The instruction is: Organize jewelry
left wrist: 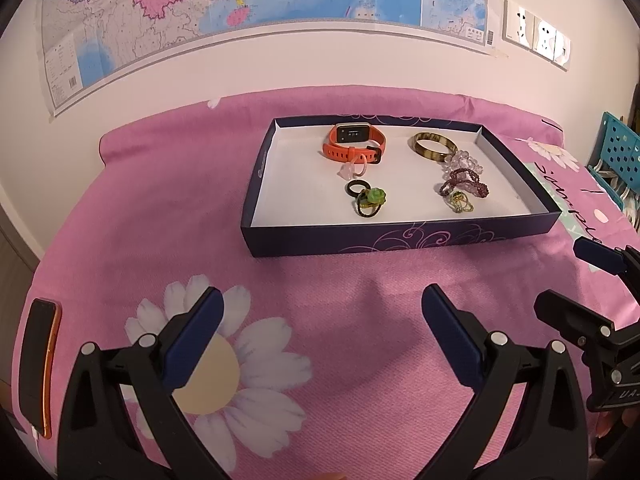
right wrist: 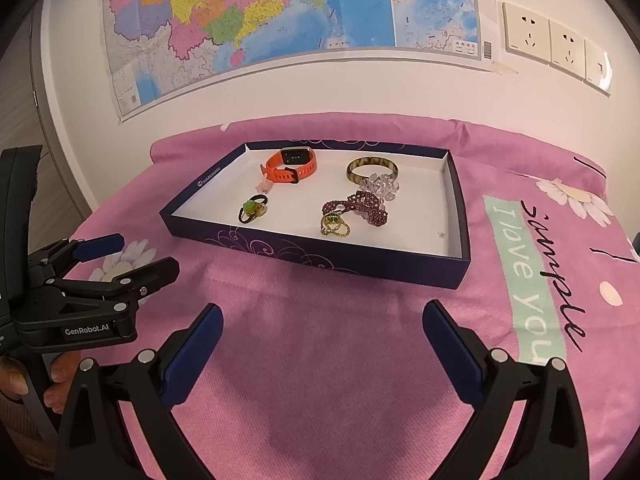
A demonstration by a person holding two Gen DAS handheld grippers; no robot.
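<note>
Left gripper (left wrist: 320, 312) and right gripper (right wrist: 323, 326) gaping, empty — tray (left wrist: 400, 236) jewelry tangled, indistinct

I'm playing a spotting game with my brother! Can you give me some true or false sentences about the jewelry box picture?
1. The orange watch lies inside the box. True.
2. The left gripper is squeezing a ring. False: it is open and holds nothing.
3. The purple bead bracelet lies on the pink blanket. False: it is in the box.
4. The right gripper is open. True.
5. A map hangs on the wall. True.
</note>
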